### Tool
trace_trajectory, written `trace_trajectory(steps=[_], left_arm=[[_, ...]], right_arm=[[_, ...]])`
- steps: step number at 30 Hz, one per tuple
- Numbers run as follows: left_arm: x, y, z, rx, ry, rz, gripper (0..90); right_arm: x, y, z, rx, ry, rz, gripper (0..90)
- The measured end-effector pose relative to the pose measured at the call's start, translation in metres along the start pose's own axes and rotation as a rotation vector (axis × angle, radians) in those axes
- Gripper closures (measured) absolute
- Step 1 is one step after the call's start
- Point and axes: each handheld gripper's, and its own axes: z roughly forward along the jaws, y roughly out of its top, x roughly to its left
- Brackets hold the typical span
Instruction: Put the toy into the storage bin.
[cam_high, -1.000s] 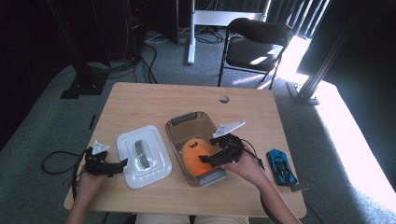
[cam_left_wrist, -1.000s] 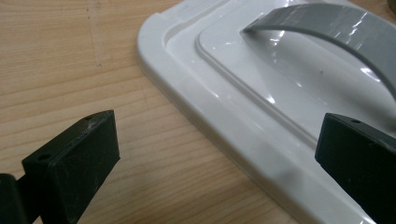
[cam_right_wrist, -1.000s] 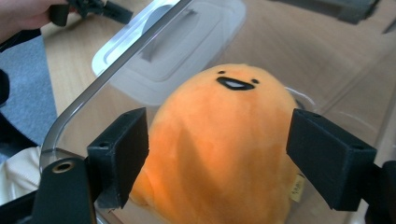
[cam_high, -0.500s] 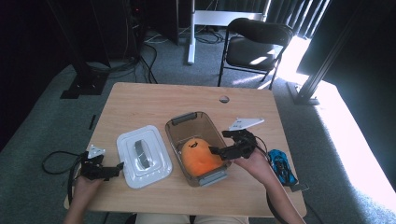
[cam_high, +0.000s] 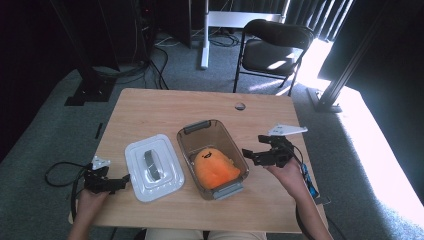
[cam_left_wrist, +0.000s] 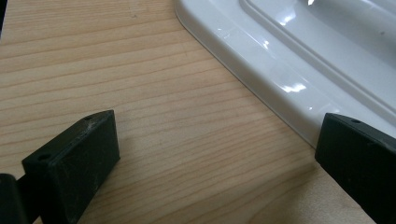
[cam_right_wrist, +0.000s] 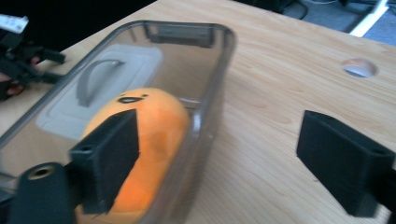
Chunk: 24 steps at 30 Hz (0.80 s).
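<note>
At the near left corner of the desk (cam_high: 150, 107), the left tongs (cam_high: 125, 178) lie low over the wood, held in the person's left hand (cam_high: 90, 196). Their jaws stand wide apart with nothing between them but bare desk; in the left gripper view one jaw sits just at the rim of the white lid (cam_left_wrist: 289, 60), though whether it touches the rim cannot be told.

That white lid (cam_high: 152, 167) lies flat on the desk with its grey handle (cam_high: 151, 165) facing up, just beside the left wall of the clear container (cam_high: 212, 132).

The clear container stands at the middle of the desk, open at the top, with a grey latch at its near and far ends. Inside it, toward the near end, lies the orange plush toy (cam_high: 214, 166), its small dark face turned to the far end. In the right gripper view the orange plush toy (cam_right_wrist: 149, 121) presses close to the container's transparent wall.

To the right of the container, the right tongs (cam_high: 248, 155) hover above the desk in the person's right hand (cam_high: 285, 172), near the container's right wall but apart from it. Their jaws have just been opening and now stand wide, with nothing between them.

Farther off, a round cable hole (cam_high: 240, 106) sits near the desk's far edge. Beyond the desk a black folding chair (cam_high: 272, 47) stands on the grey carpet.
</note>
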Motion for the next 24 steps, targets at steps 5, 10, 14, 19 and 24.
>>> trace_trajectory(steps=[5, 10, 14, 19, 24], left_arm=[[-0.001, 0.0, 0.0, 0.01, 0.016, 0.016, 0.3], [-0.001, 0.0, 0.0, 0.014, 0.019, 0.015, 0.3], [-0.001, -0.001, 0.0, 0.007, 0.017, 0.015, 0.4], [-0.001, -0.001, 0.0, 0.0, 0.017, 0.013, 0.4], [-0.001, -0.001, 0.0, 0.0, 0.016, 0.014, 0.4]], right_arm=[[-0.019, -0.018, -0.01, -0.082, -0.151, 0.019, 12.1], [-0.033, -0.034, -0.012, -0.061, -0.22, 0.041, 14.1], [-0.039, -0.046, -0.016, -0.062, -0.258, 0.085, 14.1], [-0.047, -0.06, -0.019, -0.029, -0.279, 0.17, 10.6], [-0.052, -0.074, -0.026, -0.046, -0.283, 0.206, 10.6]])
